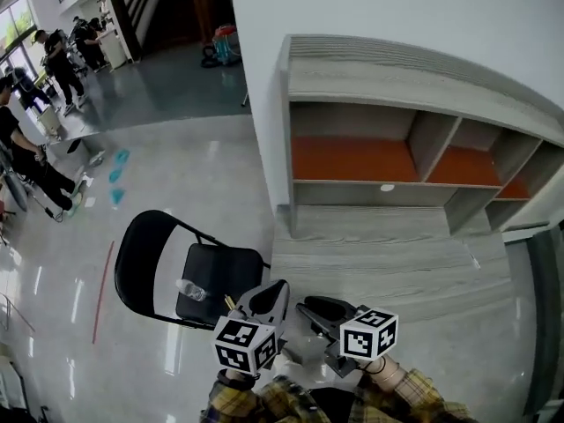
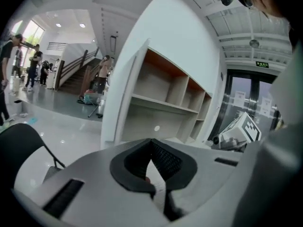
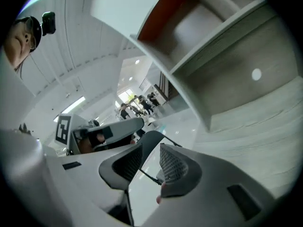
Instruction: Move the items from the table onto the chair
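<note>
Big open lobby or hall of an office-type building, not a home. Glossy pale floor (image 1: 203,174) with reflections, wide staircase (image 2: 78,74) at the back, tall windows (image 1: 16,20), several people (image 1: 53,60) standing around in groups. Glass doors (image 2: 246,98) with a green exit sign (image 2: 262,64) above. Built-in grey wood shelf unit (image 1: 397,148) with orange back panels against a white wall. Black folding chair (image 1: 176,271) on the floor.
</note>
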The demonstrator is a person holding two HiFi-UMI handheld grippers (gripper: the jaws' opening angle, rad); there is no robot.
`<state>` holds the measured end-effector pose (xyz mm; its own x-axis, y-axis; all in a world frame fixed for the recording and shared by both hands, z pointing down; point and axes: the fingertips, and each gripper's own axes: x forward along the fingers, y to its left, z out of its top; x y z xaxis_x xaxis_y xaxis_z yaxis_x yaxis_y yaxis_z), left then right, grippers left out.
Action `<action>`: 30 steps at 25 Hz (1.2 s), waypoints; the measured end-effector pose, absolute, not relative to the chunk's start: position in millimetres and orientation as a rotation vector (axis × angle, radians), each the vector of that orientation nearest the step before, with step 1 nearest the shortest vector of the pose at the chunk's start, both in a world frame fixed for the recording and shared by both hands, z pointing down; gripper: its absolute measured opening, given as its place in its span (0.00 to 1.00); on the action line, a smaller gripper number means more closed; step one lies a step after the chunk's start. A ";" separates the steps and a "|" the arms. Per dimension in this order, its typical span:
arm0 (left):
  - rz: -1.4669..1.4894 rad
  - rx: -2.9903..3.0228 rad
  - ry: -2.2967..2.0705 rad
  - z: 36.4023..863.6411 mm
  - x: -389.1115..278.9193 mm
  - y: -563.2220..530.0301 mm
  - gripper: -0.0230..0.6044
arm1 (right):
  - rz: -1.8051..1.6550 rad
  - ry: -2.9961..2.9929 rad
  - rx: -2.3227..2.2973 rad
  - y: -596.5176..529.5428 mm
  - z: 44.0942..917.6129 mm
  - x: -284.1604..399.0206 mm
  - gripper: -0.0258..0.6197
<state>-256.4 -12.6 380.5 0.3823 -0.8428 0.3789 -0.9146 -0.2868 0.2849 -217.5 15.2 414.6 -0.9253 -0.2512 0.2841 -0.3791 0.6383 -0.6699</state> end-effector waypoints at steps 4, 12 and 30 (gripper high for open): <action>0.212 2.284 -1.388 366.4 -153.6 -41.6 0.04 | 1.154 -2.742 0.708 -17.5 386.9 -105.0 0.23; 0.149 2.362 -1.280 350.5 7.2 -79.4 0.04 | 0.999 -2.765 0.985 -64.3 366.3 75.2 0.23; 0.182 2.440 -1.163 335.1 73.3 -69.8 0.04 | 0.715 -2.696 1.249 -70.7 327.0 156.3 0.07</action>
